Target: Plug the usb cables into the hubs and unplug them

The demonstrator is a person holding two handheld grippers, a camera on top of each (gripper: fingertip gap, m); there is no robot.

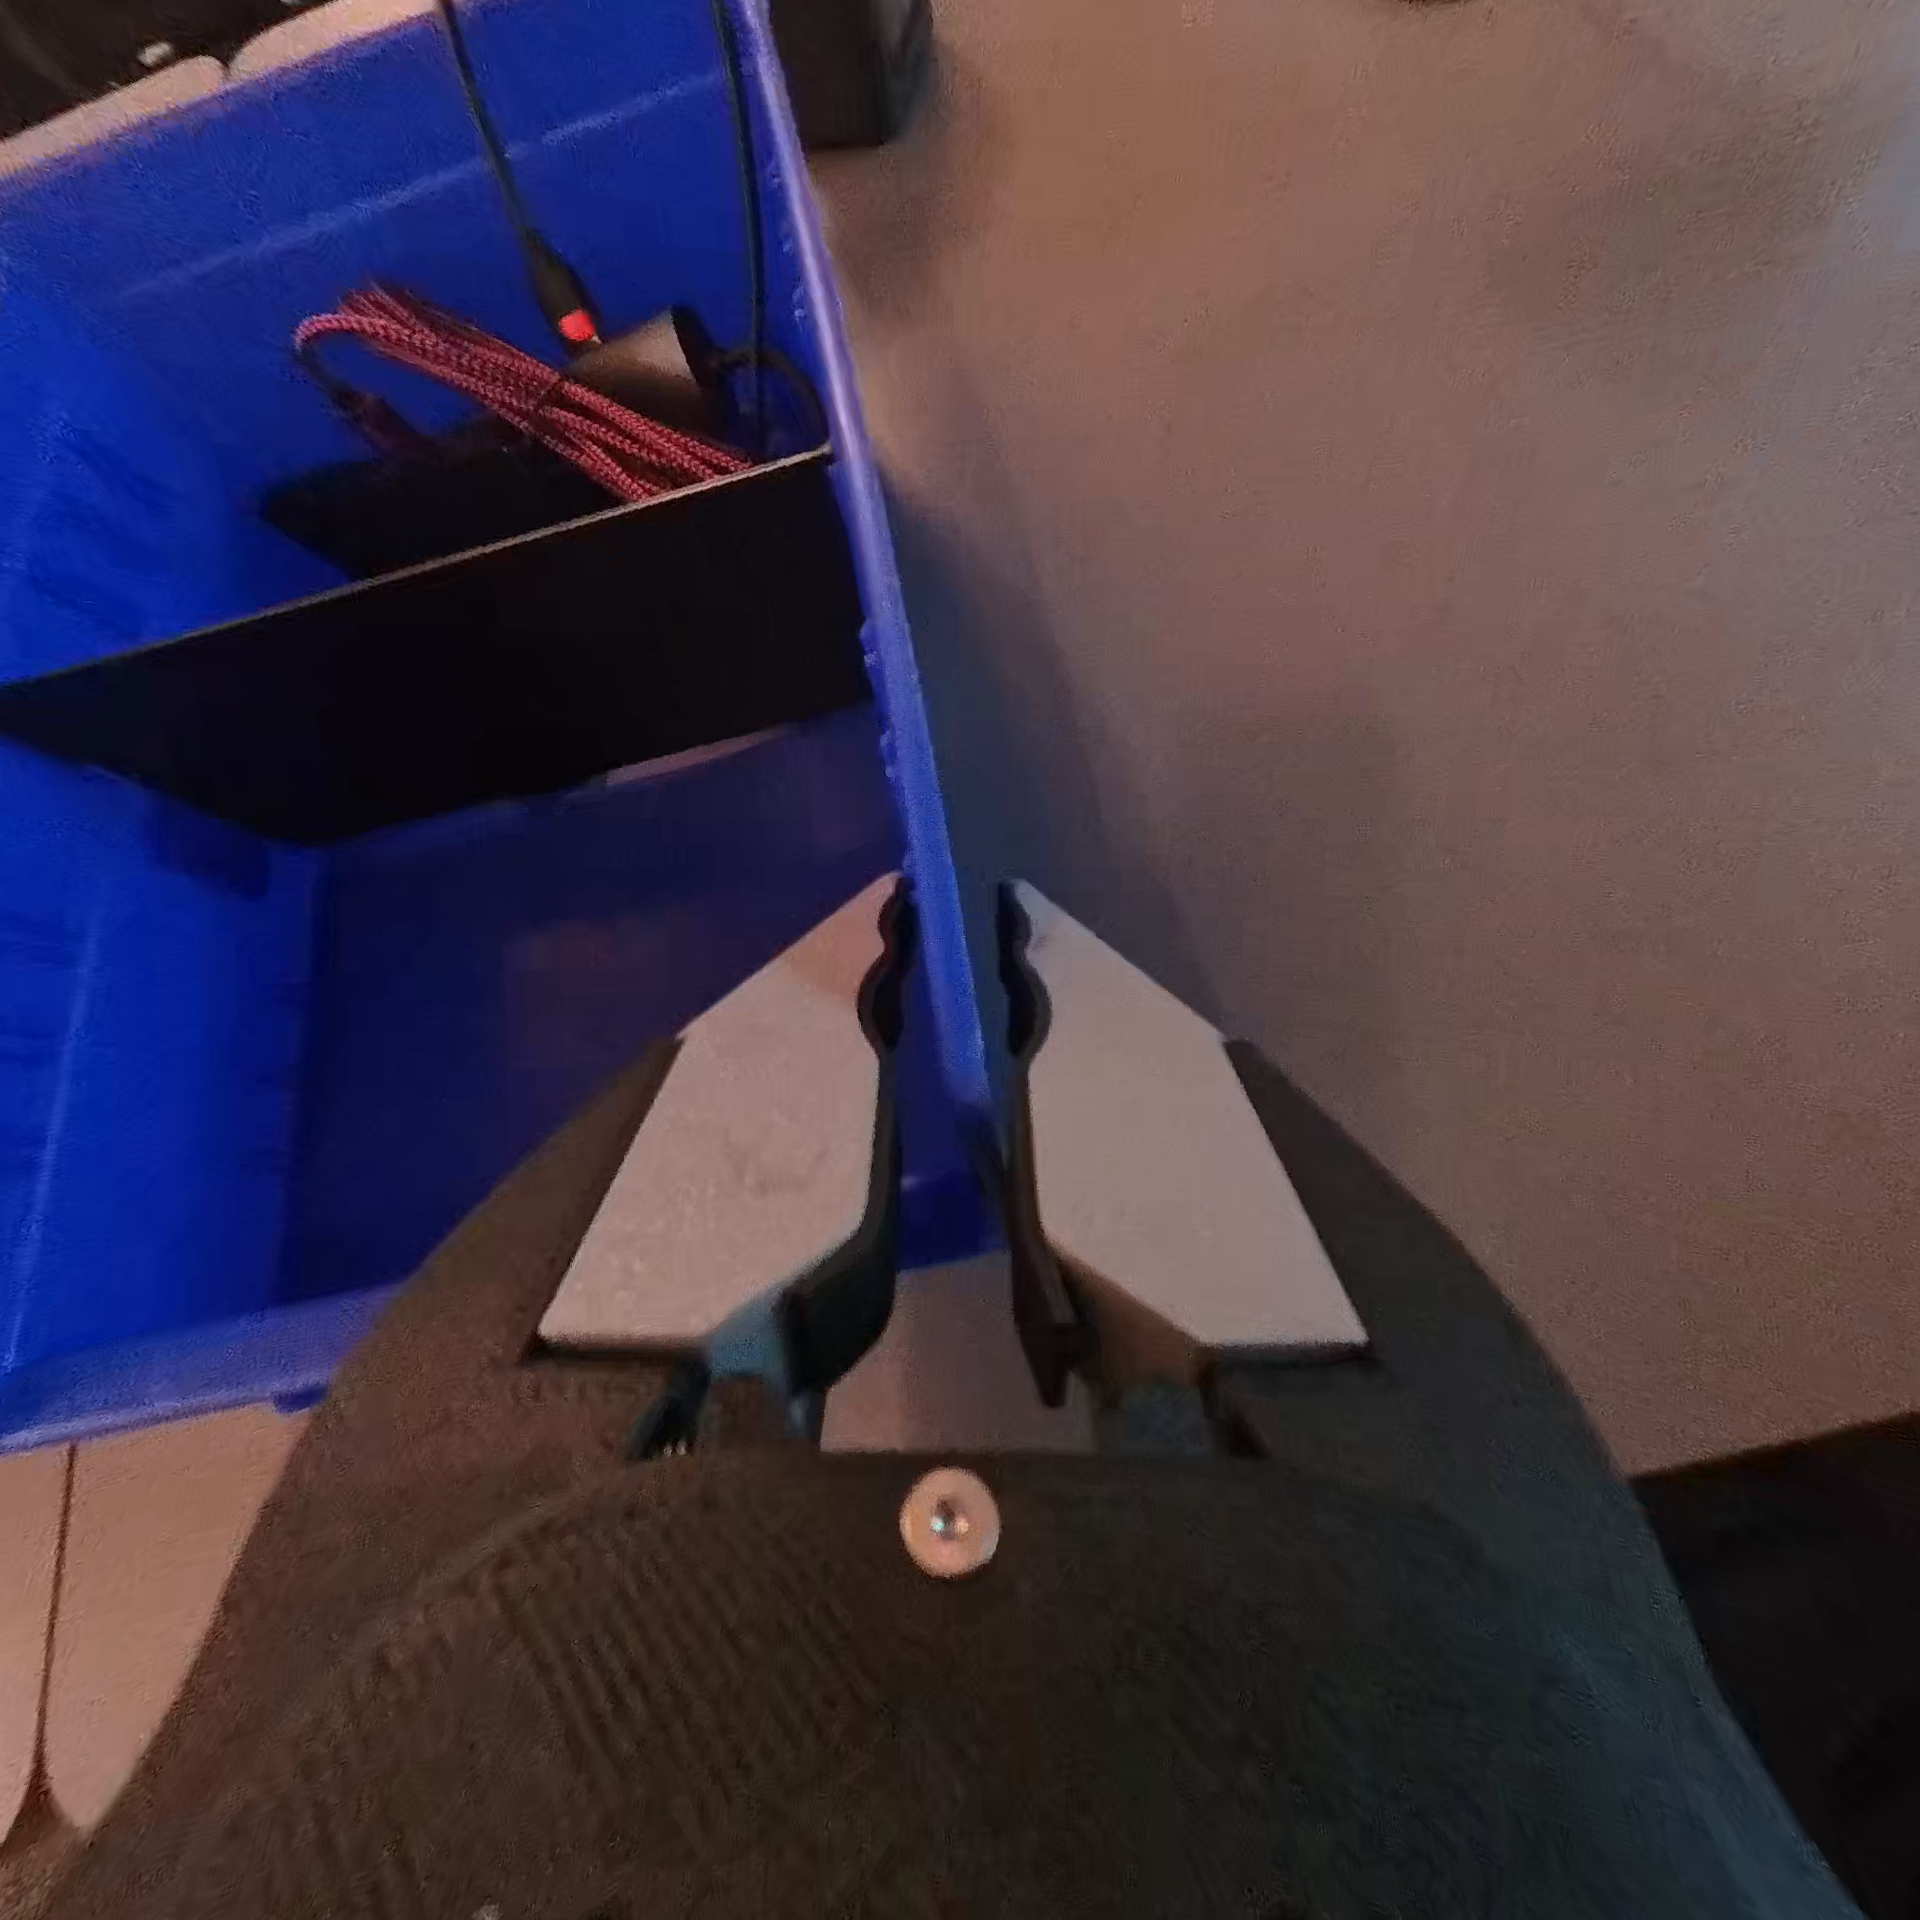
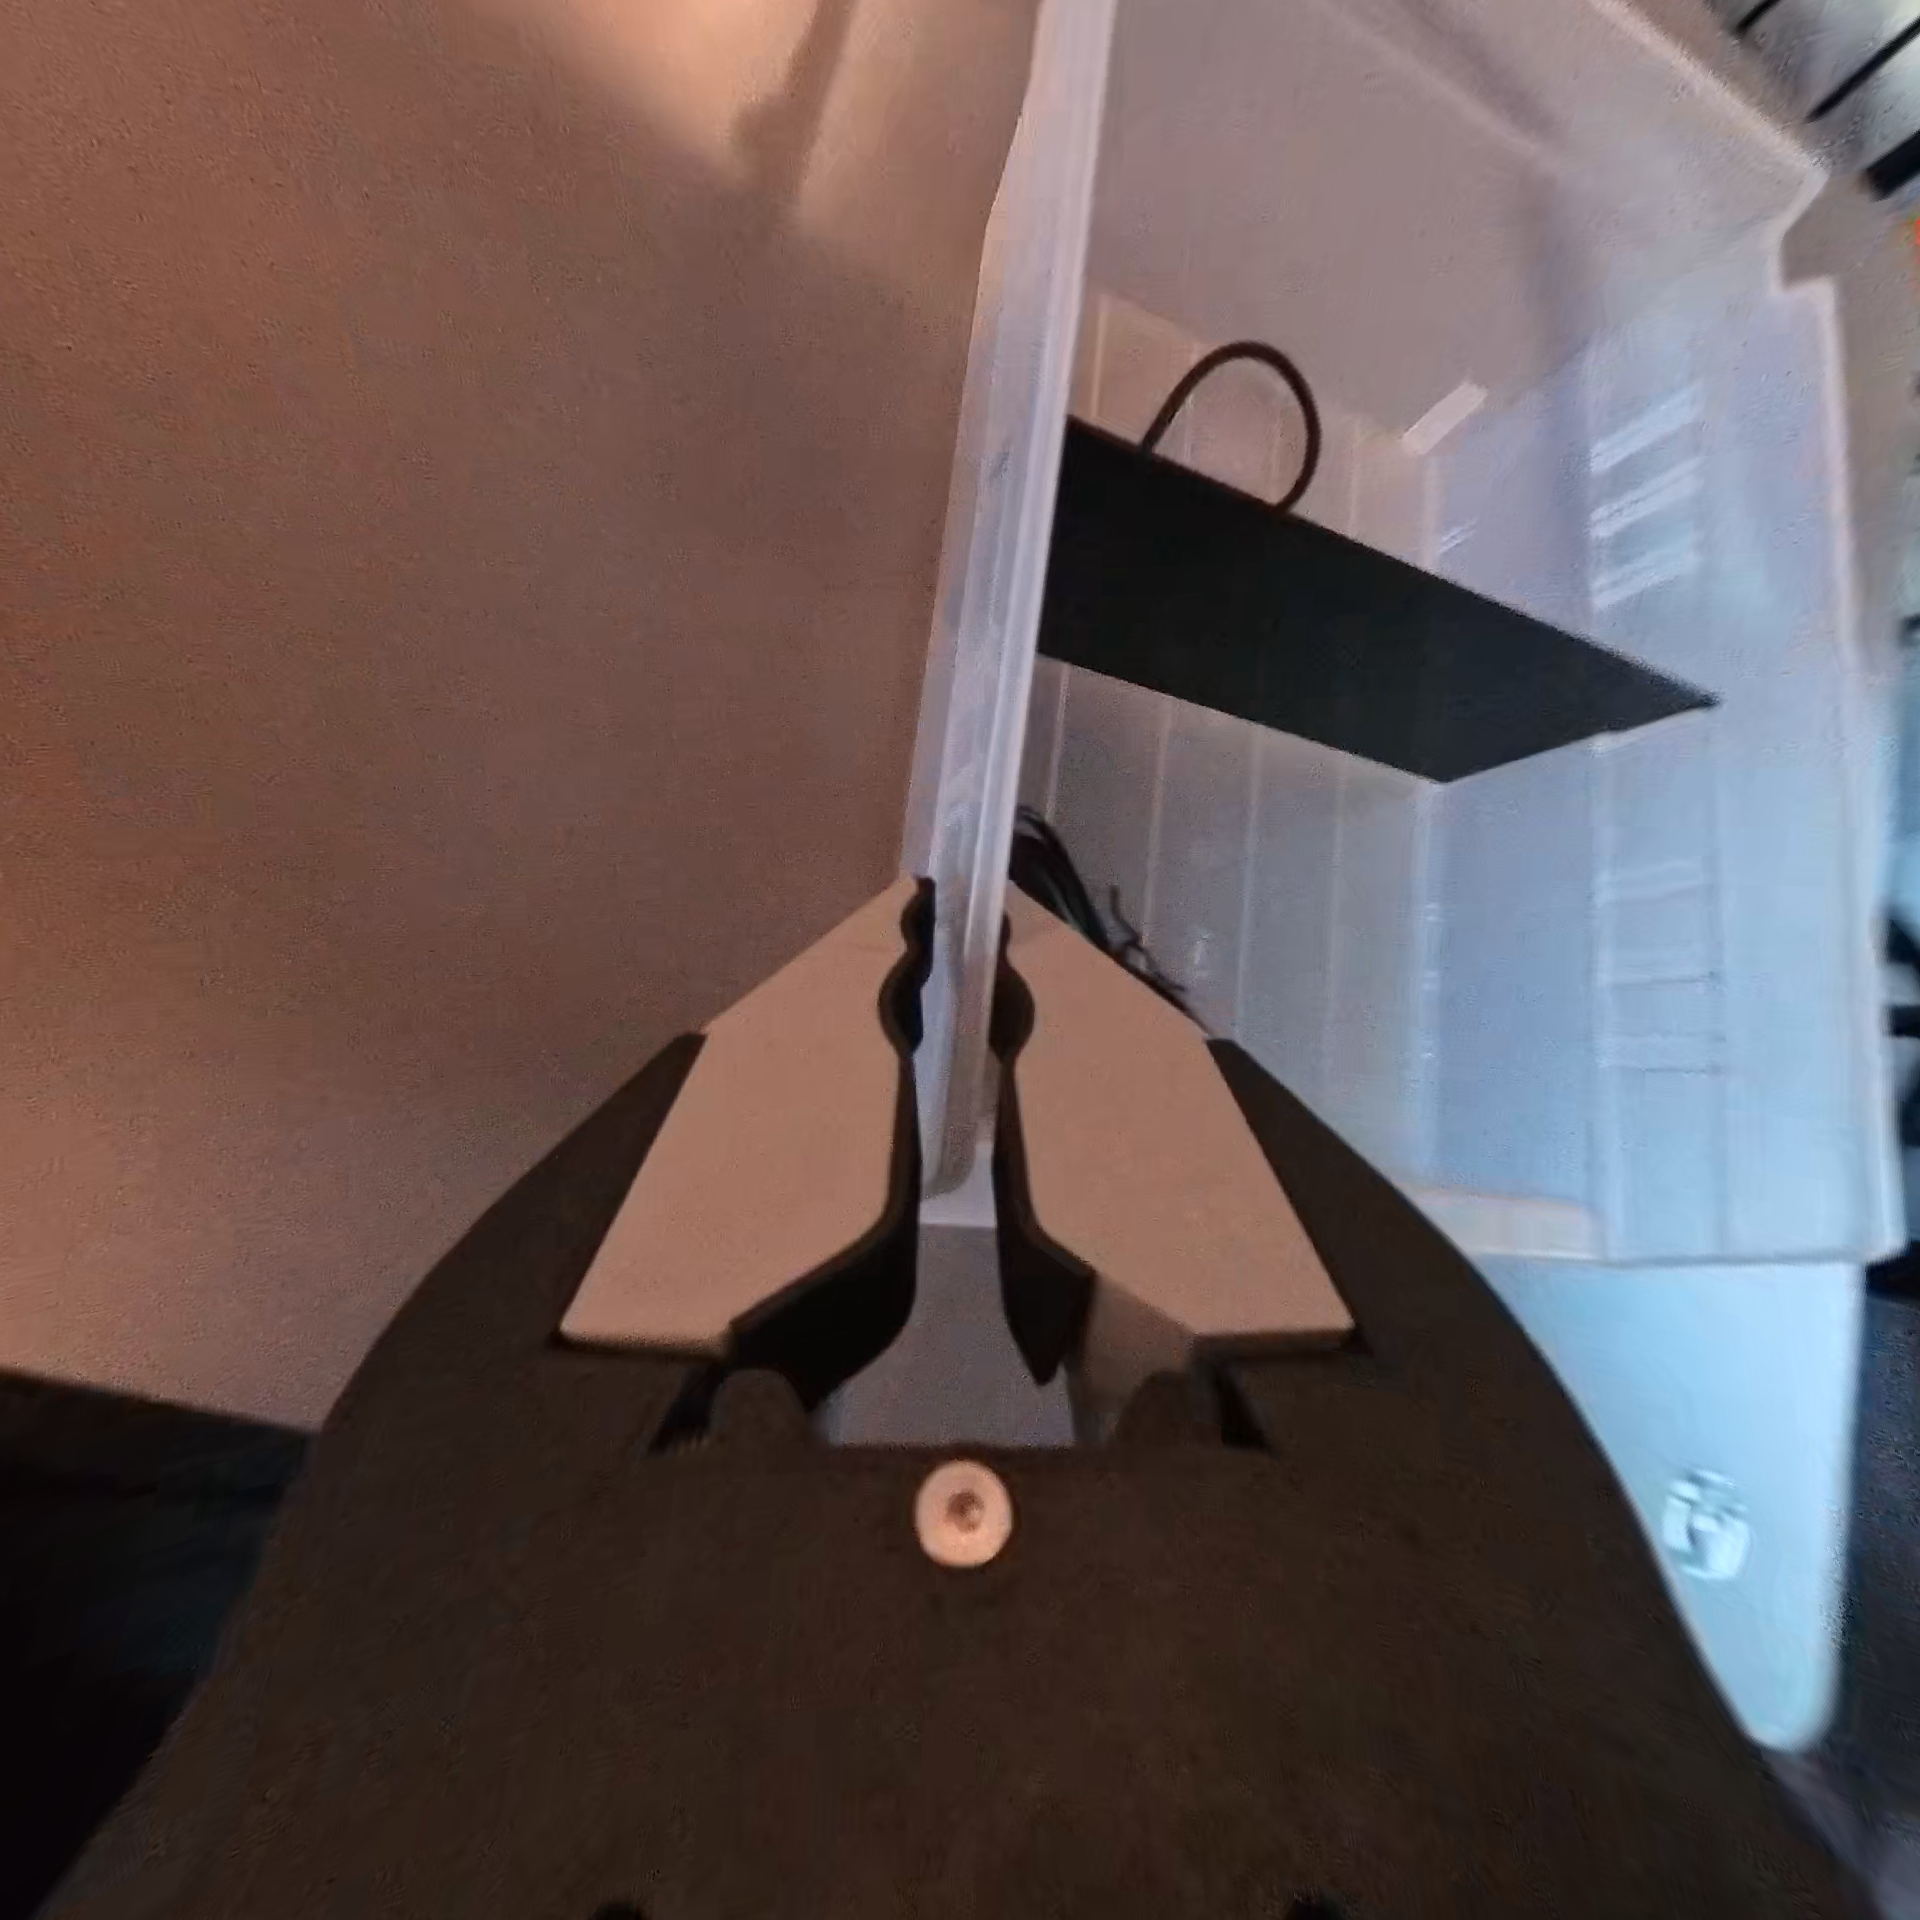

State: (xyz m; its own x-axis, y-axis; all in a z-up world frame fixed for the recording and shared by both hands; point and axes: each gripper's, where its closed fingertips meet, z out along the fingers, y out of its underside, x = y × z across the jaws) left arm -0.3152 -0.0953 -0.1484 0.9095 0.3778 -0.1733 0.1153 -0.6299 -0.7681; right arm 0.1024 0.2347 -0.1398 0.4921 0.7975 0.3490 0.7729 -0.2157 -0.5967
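Gripping bin walls, probably to reposition them: left gripper (image 1: 954, 902) clamping blue plastic bin (image 1: 940, 997), right gripper (image 2: 964, 902) clamping clear plastic bin (image 2: 971, 977).

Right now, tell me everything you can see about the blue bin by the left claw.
The blue bin looks like ribbed, corrugated plastic, open-topped and standing on a pale tabletop. A black divider splits it in two. The far compartment holds a coiled red braided cable, dark devices and thin black cables; the near one looks empty. The left claw straddles its right wall, one finger inside, one outside.
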